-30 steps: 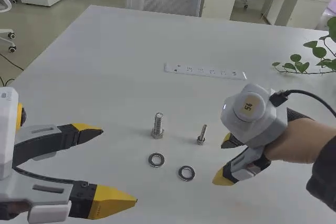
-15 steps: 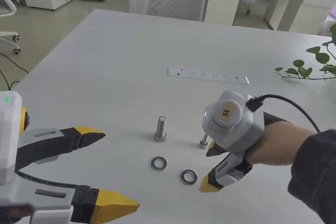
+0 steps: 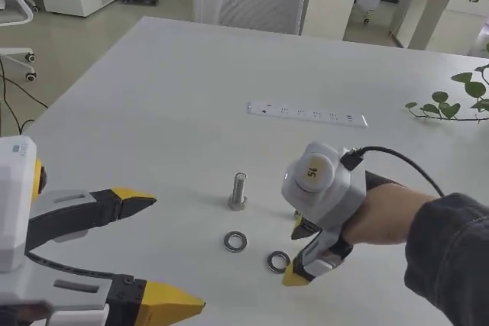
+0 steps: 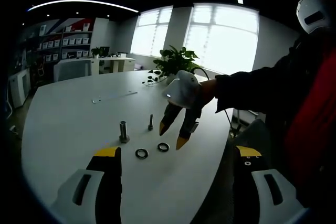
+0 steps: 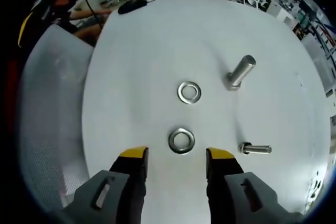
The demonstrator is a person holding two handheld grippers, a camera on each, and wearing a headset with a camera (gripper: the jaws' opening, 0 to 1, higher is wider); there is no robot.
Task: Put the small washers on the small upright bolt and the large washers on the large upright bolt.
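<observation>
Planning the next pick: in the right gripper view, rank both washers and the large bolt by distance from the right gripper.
1. near washer, just ahead of the right gripper, centred on its gap.
2. far washer, farther ahead.
3. large bolt, beyond, to the right.

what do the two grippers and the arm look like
The right gripper has a rounded light grey housing, a yellowish round numbered sticker and a black cable. The left gripper is white-bodied. Both have black jaws with yellow tips. The sleeve is dark grey.
</observation>
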